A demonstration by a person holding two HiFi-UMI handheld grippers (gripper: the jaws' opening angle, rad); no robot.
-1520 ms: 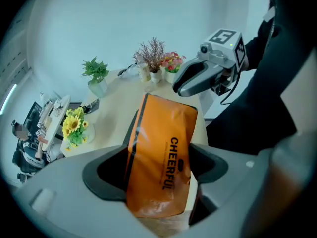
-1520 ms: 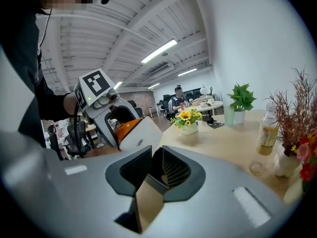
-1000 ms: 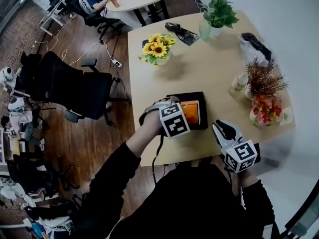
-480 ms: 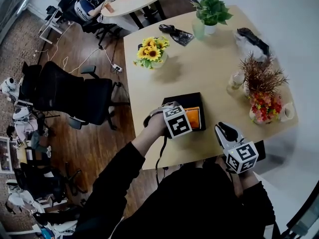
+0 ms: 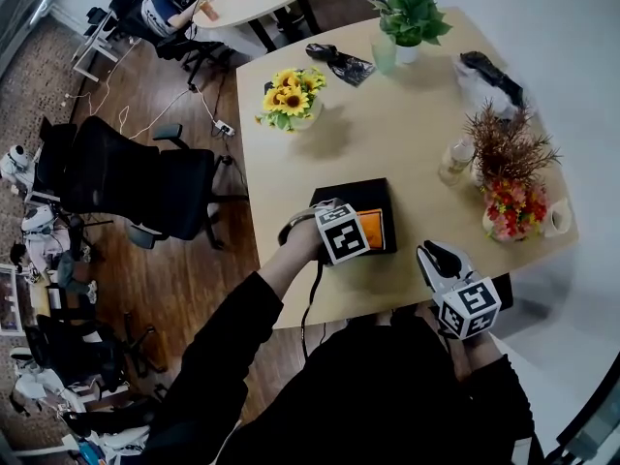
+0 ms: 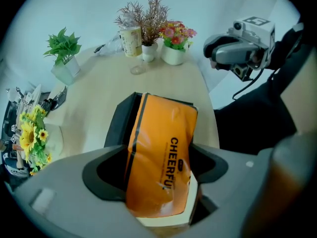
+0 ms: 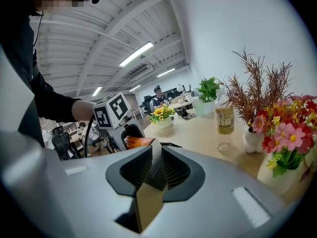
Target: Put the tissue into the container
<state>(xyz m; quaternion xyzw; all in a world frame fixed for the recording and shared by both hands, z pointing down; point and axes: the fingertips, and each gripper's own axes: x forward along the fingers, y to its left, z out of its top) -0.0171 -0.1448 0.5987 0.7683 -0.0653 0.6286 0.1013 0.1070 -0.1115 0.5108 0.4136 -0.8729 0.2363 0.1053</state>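
An orange tissue pack (image 6: pixel 159 155) is clamped between the jaws of my left gripper (image 6: pixel 158 185). Its far end reaches into the black container (image 6: pixel 118 125). In the head view the left gripper (image 5: pixel 364 233) hovers over the container (image 5: pixel 351 193) near the table's front edge, and a strip of the orange pack (image 5: pixel 372 229) shows beside the marker cube. My right gripper (image 5: pixel 440 258) hangs to the right at the table's front edge, apart from the container. Its jaws (image 7: pixel 152 175) are shut with nothing between them.
A sunflower vase (image 5: pixel 291 95) stands at the table's left edge. A green plant (image 5: pixel 408 15) is at the back. A bottle (image 5: pixel 455 163), a dried-twig vase (image 5: pixel 506 148) and a flower pot (image 5: pixel 513 211) line the right side. Office chairs (image 5: pixel 126 177) stand left of the table.
The head view has shifted slightly. The left gripper keeps its hold on the orange pack at the container, and the right gripper stays where it was.
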